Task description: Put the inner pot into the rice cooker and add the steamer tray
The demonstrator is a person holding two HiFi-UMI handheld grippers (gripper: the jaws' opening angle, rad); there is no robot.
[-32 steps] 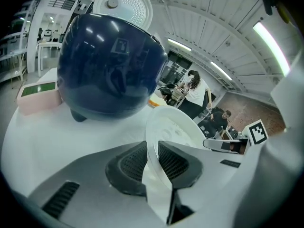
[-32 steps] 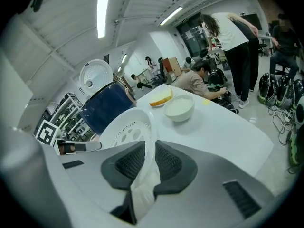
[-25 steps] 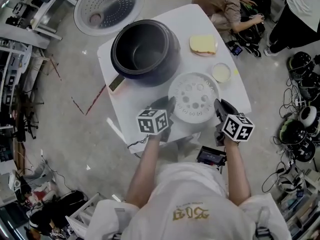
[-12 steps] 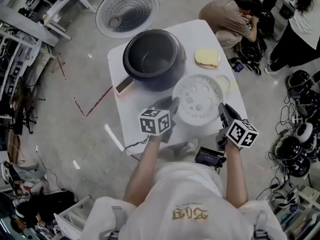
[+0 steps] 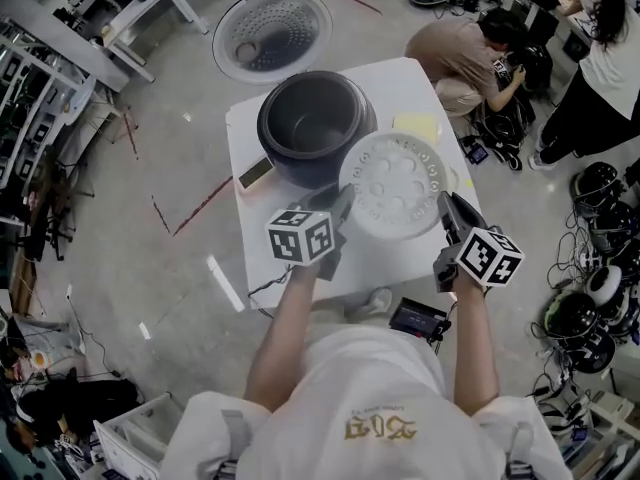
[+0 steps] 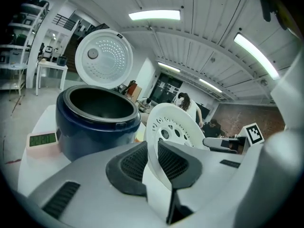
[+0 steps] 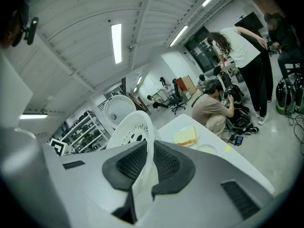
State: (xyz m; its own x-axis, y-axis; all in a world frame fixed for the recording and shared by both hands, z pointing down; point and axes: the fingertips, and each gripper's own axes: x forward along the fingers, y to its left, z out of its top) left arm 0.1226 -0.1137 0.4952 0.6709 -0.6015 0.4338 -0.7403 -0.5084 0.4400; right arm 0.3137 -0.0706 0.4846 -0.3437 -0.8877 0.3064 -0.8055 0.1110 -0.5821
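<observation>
The white perforated steamer tray [image 5: 395,183] hangs above the table, just right of the dark blue rice cooker [image 5: 315,128], and is tilted. My left gripper [image 5: 343,206] is shut on its left rim, my right gripper [image 5: 447,208] on its right rim. The right jaws have just been closing a little, with the rim between them. In the left gripper view the tray [image 6: 173,127] stands edge-on between the pads of my left gripper [image 6: 152,144], the cooker [image 6: 97,118] behind. A dark inner pot [image 5: 312,120] lines the cooker, and the lid [image 5: 272,33] stands open. The right gripper view shows the tray [image 7: 137,127] pinched.
A yellow sponge-like block [image 5: 418,125] lies on the white table [image 5: 390,268] behind the tray, with a small white dish [image 7: 206,148] beside it. A black device [image 5: 420,318] sits at the table's near edge. A crouching person [image 5: 460,53] and floor gear lie to the right.
Both grippers have risen with the steamer tray, lifting it off the table. In the head view it now overlaps the cooker's right rim.
</observation>
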